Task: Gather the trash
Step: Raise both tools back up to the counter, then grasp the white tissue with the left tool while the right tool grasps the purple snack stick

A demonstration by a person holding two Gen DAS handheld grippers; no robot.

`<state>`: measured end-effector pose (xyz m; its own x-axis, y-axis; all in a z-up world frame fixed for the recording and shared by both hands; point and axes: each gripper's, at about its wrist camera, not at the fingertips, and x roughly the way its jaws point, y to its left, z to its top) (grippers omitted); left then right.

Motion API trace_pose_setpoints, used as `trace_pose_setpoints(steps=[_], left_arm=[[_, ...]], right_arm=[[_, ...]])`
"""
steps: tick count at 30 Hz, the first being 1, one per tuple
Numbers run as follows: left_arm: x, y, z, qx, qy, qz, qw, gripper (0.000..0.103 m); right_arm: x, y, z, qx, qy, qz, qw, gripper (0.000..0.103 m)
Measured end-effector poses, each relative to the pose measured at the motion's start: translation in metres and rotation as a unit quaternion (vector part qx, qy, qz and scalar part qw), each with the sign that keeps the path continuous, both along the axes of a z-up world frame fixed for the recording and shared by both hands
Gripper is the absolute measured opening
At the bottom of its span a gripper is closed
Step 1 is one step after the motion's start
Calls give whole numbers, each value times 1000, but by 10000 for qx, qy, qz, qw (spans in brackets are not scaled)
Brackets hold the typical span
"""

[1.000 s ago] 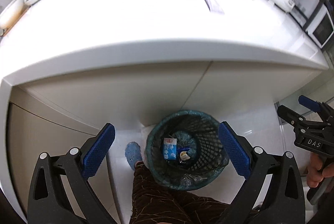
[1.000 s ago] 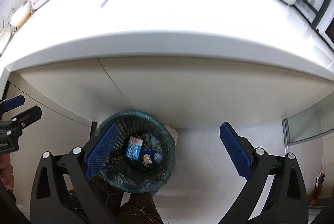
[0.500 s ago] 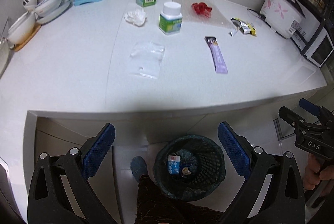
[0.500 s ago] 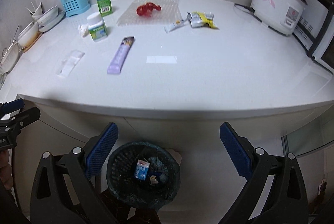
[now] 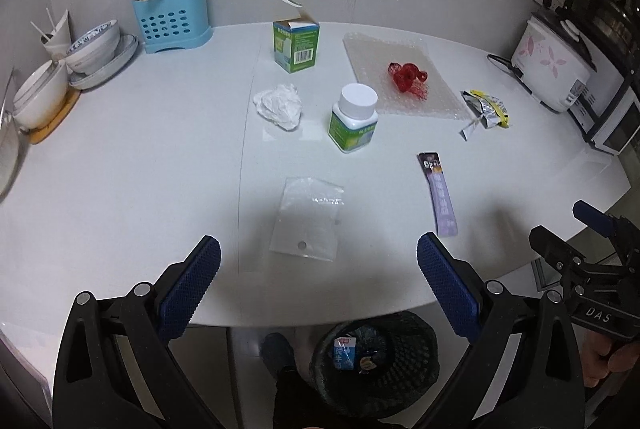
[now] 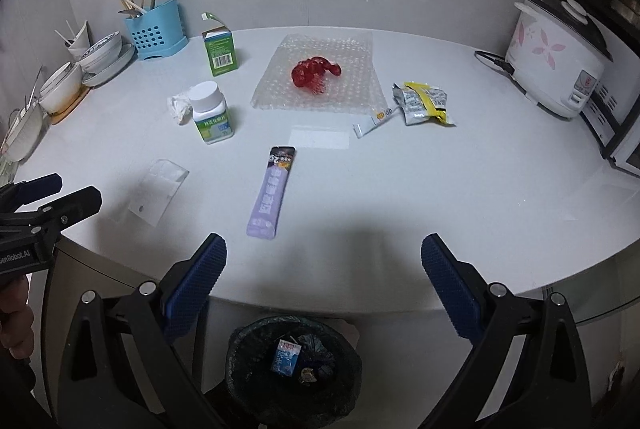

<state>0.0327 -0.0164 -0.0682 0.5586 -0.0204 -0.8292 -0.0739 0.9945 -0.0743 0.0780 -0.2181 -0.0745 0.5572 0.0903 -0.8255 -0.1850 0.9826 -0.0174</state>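
Trash lies on the white counter (image 5: pixel 120 189): a clear plastic bag (image 5: pixel 306 219), a purple sachet (image 5: pixel 440 199), a crumpled tissue (image 5: pixel 280 105), a silver-yellow wrapper (image 5: pixel 486 109), a red scrap (image 5: pixel 408 77) on bubble wrap (image 5: pixel 404 97). In the right wrist view I see the sachet (image 6: pixel 272 191), the bag (image 6: pixel 158 191) and the wrapper (image 6: pixel 422 103). A mesh bin (image 5: pixel 376 361) stands on the floor below the counter edge, with a blue carton inside. My left gripper (image 5: pixel 318 287) is open and empty above the counter's front edge. My right gripper (image 6: pixel 324 289) is open and empty too.
A white-capped bottle (image 5: pixel 354 117), a green box (image 5: pixel 296 45), a blue utensil holder (image 5: pixel 172 17) and stacked bowls (image 5: pixel 80 57) stand on the counter. A rice cooker (image 5: pixel 554 65) sits at the right. The person's leg and shoe (image 5: pixel 280 353) are beside the bin.
Both grippers have risen from low over the bin to above the counter's front edge. The countertop trash has come into full view. Both stay open and empty.
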Motion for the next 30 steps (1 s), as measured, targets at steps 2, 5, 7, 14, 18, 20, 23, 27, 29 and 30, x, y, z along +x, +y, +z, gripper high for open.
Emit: trace_pose_setpoints(steps=[2,5,7,14,18,20,23,27,29,30], left_arm=[[11,7,3,17,-21,21,10000,96],[30,19,6,8,-41,66,10000,96],[43,29,5,-3,-36,94,9999,96],[94,63,-7,2,73,177,9998,96],[121,75,-22,-9,198,169,9997,96],[132,79,-29,15,248,139,9996,96],[150,84,-40,95,296,82,9995,96],[171,83,-57,106,400,-124,9991,95],[180,82,-65,92,462,-194,9987,94],[184,82,-68,78,484,-210,9986,94]], right_arm=[[9,9,1,8,13,20,10000,94],[24,24,1,0,71,21,10000,94],[33,31,-1,-14,109,-9,9999,94],[65,49,-16,-129,374,-185,9990,92],[83,54,-29,-162,620,-309,9975,88],[91,57,-38,-175,779,-364,9961,85],[102,62,-50,-171,999,-417,9940,79],[113,67,-66,-149,1284,-511,9903,70],[116,69,-70,-126,1375,-546,9889,67],[117,70,-73,-133,1411,-557,9883,66]])
